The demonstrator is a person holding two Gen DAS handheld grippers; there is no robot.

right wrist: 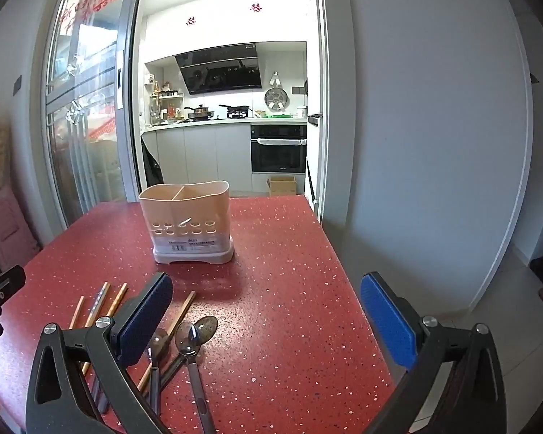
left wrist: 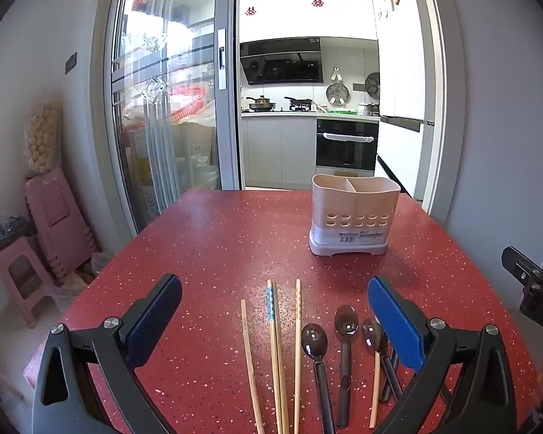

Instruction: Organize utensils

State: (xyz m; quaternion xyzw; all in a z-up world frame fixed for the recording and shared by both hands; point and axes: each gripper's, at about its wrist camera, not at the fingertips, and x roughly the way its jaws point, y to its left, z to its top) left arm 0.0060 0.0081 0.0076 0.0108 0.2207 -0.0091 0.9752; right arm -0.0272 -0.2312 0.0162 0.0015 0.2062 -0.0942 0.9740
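A beige two-compartment utensil holder stands upright on the red speckled table, empty as far as I see; it also shows in the right wrist view. Several wooden chopsticks and dark spoons lie side by side near the front edge, also in the right wrist view as chopsticks and spoons. My left gripper is open above the chopsticks and spoons. My right gripper is open, empty, just right of the spoons.
The table ends at the right near a grey wall. Pink stools stand left of the table. A glass sliding door and an open kitchen lie behind the table's far edge.
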